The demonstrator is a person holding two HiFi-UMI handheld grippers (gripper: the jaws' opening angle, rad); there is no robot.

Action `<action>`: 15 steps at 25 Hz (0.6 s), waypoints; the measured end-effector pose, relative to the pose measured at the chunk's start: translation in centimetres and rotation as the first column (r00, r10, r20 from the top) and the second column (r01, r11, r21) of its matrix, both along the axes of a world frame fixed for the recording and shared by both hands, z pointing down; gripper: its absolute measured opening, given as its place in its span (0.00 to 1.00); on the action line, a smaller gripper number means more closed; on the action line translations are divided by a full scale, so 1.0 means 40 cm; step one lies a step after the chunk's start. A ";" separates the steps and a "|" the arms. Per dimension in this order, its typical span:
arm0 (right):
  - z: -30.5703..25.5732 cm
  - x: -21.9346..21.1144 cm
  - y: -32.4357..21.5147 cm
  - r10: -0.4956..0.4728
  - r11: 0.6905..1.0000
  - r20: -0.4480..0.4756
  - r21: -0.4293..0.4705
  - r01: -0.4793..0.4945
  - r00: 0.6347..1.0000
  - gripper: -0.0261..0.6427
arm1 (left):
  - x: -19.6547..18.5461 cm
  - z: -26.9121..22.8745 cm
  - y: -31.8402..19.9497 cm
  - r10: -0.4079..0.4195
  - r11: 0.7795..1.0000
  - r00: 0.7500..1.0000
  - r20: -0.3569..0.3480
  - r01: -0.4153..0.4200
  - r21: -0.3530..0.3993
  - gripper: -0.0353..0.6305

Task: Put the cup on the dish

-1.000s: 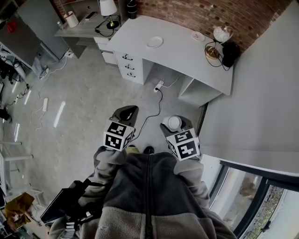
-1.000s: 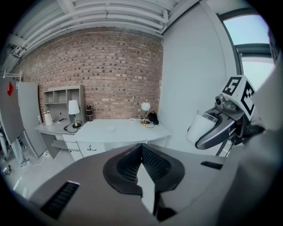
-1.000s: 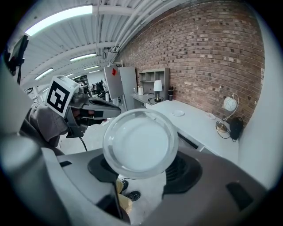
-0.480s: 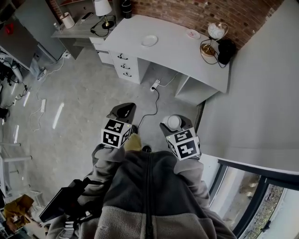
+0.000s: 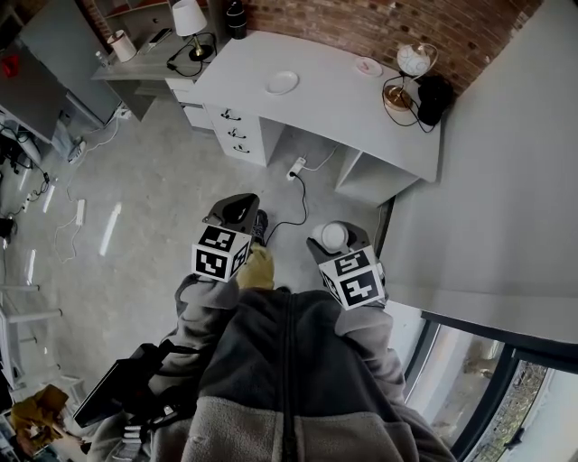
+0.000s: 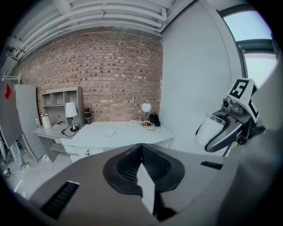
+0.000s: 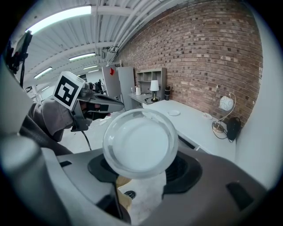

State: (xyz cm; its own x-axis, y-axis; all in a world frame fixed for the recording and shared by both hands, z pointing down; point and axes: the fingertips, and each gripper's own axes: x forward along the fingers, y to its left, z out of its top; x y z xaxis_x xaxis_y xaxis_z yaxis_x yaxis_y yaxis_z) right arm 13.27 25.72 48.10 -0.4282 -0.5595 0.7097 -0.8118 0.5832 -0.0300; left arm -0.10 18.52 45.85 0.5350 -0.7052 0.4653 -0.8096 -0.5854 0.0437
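A clear plastic cup (image 7: 140,143) is held mouth-forward in my right gripper (image 7: 141,154), whose jaws are shut on its base. The head view has the cup (image 5: 335,236) over the floor, at waist height in front of the person. A white dish (image 5: 283,82) lies on the grey desk (image 5: 343,108) well ahead, and it is also in the left gripper view as the dish (image 6: 108,132). My left gripper (image 5: 233,209) hangs beside the right one. Its jaws are shut with nothing between them (image 6: 141,148).
A smaller pink saucer (image 5: 368,65), a globe lamp (image 5: 412,60) and a black pouch (image 5: 433,95) sit at the desk's right end. A table lamp (image 5: 189,18) stands left of the desk. A power cable (image 5: 291,203) runs across the floor. A grey wall (image 5: 488,180) bounds the right.
The person has stepped forward: a yellow shoe now shows below the left gripper, and the desk has shifted left in the head view. Both grippers keep their places and the cup stays held.
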 end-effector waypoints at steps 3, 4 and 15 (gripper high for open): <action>0.015 -0.004 -0.033 -0.002 1.000 -0.003 -0.009 0.002 1.000 0.42 | -0.012 0.018 -0.029 -0.007 1.000 1.000 -0.001 0.007 -0.009 0.06; 0.024 -0.008 -0.061 -0.006 1.000 -0.004 -0.016 0.006 1.000 0.42 | -0.020 0.028 -0.055 -0.014 1.000 1.000 -0.002 0.014 -0.016 0.06; 0.058 -0.087 -0.336 -0.021 0.999 -0.016 -0.038 0.021 1.000 0.42 | -0.115 0.073 -0.325 -0.050 0.998 0.999 -0.017 0.049 -0.044 0.06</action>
State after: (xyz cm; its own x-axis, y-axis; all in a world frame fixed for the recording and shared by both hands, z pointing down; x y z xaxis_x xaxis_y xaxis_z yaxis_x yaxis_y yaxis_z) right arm 9.78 12.28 50.44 -0.4276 -0.5234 0.7370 -0.7998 0.5990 -0.0387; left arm -4.68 5.53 48.78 0.5085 -0.7105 0.4864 -0.8365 -0.5416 0.0834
